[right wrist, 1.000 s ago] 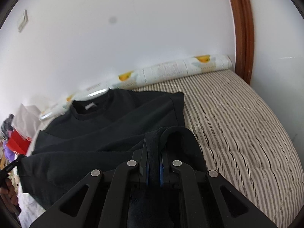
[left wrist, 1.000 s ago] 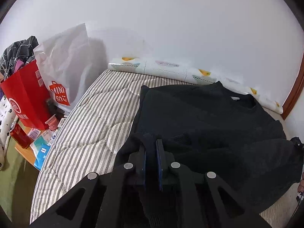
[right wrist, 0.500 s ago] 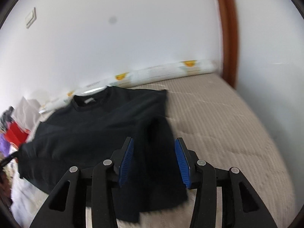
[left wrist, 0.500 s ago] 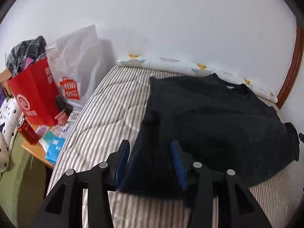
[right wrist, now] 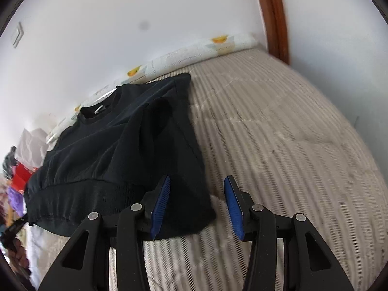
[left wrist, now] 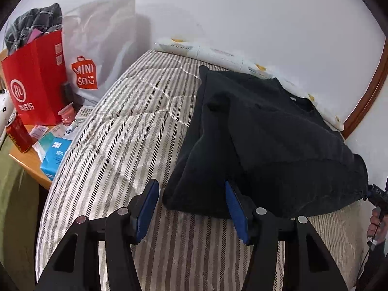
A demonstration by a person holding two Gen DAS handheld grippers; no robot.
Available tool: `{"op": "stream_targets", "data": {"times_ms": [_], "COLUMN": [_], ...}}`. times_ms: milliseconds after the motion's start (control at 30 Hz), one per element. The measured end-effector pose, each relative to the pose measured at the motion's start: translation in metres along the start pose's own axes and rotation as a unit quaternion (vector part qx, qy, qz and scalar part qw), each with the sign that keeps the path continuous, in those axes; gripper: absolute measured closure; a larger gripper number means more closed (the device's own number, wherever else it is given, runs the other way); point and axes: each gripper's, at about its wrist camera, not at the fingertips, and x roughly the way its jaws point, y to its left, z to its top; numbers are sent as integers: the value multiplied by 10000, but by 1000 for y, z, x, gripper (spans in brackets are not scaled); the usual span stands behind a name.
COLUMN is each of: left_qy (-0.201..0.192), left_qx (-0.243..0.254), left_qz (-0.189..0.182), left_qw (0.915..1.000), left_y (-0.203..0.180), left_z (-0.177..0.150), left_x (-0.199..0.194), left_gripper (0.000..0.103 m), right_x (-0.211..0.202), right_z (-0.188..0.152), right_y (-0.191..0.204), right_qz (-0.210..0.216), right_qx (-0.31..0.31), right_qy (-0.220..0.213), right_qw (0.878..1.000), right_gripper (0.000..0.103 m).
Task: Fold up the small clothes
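A black sweatshirt (left wrist: 266,131) lies flat on the striped bed (left wrist: 135,126), collar toward the wall, both sleeves folded in over the body. My left gripper (left wrist: 191,194) is open, its blue pads either side of the near left hem corner, not holding it. In the right wrist view the sweatshirt (right wrist: 116,145) lies left of centre. My right gripper (right wrist: 197,189) is open above the near right hem corner, with the folded sleeve end between the fingers and not gripped.
A red paper bag (left wrist: 36,82) and a white Miniso bag (left wrist: 97,48) stand left of the bed, with a red can (left wrist: 18,133) and small packets on a wooden side table (left wrist: 29,162). A rolled patterned cloth (right wrist: 194,53) lies along the wall. The striped bed (right wrist: 278,133) extends right.
Both grippers were shut on the sweatshirt's sleeves a second ago. They have opened, let the fabric drop onto the body, and drawn back toward the near edge.
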Motion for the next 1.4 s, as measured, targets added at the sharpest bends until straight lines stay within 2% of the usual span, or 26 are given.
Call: {"op": "stream_targets", "data": {"times_ms": [133,233,267,300,333,433,467,533,633,933,1200,1400], "left_qy": [101,37,3,-21,-51,-116,-170,-236,-239,-165,-96,-155], "left_qx": [-67,-99,-86,-84,-95,-75,-9,95,48,157,180,549], "left_qz": [-129,-160,-131,-120,-117,-163,-99,-48,-119,-183,-304,-90], "left_qw": [9998,9998,9999,9999,9999,9998,9998,9997,9996,9996,9993,9983], "left_y": [-1,-2,-3,-4,-5,-9,-12,-16,-15,-14,-16,-28], "left_z": [5,7,6,5,4,1,0,-3,-9,-50,-93,-105], "left_x": [14,18,17,17,17,12,7,0,-13,-55,-86,-99], "left_gripper": [50,50,52,55,60,87,89,90,91,91,90,89], "right_x": [13,19,19,20,18,12,9,5,-4,-46,-80,-93], "right_z": [4,6,6,5,5,2,2,1,-5,-36,-77,-86], "right_y": [5,7,9,11,13,15,11,-2,-8,-11,-31,-32], "right_qz": [-23,13,95,224,165,182,305,586,715,551,452,14], "right_qx": [-22,-45,-116,-186,-280,-359,-240,75,166,-176,-137,-238], "right_qy": [96,106,89,95,41,-54,-66,-50,-39,-16,-48,-68], "right_qw": [9999,9999,9998,9995,9995,9992,9992,9982,9973,9983,9989,9997], "right_gripper": [57,59,64,79,81,87,88,90,92,92,92,89]}}
